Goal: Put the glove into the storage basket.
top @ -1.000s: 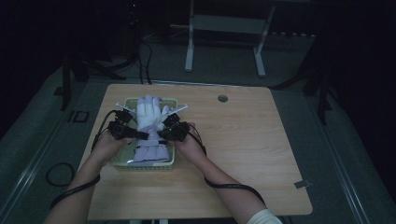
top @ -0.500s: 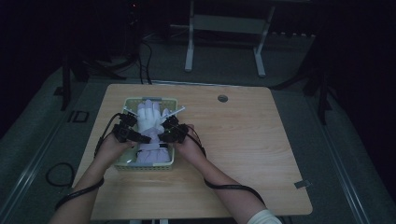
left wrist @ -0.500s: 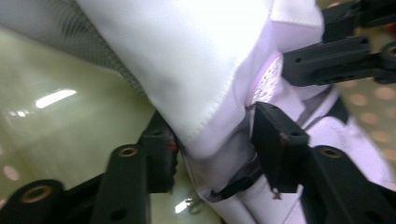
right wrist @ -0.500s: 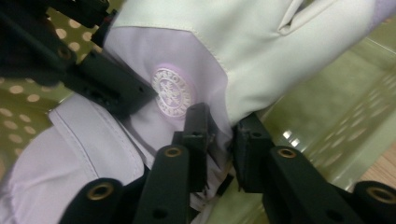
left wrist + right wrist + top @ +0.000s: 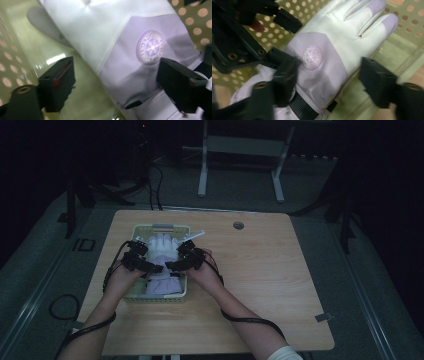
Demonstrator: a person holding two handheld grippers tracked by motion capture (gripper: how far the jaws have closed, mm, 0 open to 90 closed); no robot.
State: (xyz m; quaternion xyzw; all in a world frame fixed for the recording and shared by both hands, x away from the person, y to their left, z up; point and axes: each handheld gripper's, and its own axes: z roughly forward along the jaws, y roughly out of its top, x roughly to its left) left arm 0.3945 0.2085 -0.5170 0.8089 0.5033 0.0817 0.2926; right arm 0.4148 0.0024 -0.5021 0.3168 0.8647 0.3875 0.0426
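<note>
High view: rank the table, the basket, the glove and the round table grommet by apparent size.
1. Table
2. Basket
3. Glove, a little smaller than the basket it lies in, partly hidden by the grippers
4. Grommet

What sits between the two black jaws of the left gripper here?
In the left gripper view, the left gripper straddles the lilac cuff of the white-and-lilac glove lying in the perforated yellow-green plastic basket; its just-opened pads stand clear.

— What's carrying everything on my screen?

— I see a light wooden table [image 5: 280,285] with rounded corners and a round grommet [image 5: 238,225] near its far edge.

— And directly on it?

— I make out a pale yellow-green perforated basket [image 5: 131,295] on the left half, plus my forearms resting across the near side.
</note>
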